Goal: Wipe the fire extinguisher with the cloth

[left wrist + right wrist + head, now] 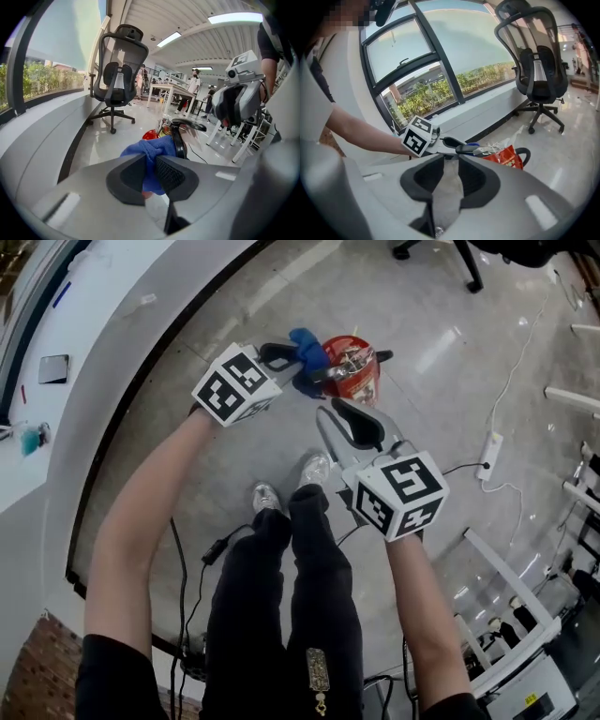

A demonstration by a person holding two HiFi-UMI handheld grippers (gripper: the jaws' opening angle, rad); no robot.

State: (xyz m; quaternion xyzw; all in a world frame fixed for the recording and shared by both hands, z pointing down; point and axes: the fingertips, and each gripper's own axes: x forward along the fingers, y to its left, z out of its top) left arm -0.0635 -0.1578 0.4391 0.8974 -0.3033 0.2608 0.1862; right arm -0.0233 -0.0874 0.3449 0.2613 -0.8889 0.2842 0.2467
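A red fire extinguisher [353,371] stands on the grey floor in front of the person's feet, its black handle [180,137] on top. My left gripper [294,358] is shut on a blue cloth [307,346], which it holds against the extinguisher's top at the left side. In the left gripper view the cloth [151,154] bunches between the pads, with the extinguisher [150,134] just beyond. My right gripper [339,416] hovers near the extinguisher on the person's side, open with nothing between its jaws. The right gripper view shows bare floor in that gap [450,176] and the extinguisher [506,157] ahead.
A curved white ledge [112,362] under the windows runs along the left. A black office chair [117,79] stands further back by the ledge. A power strip [491,452] and cables lie on the floor at the right. White-legged tables [178,96] stand beyond.
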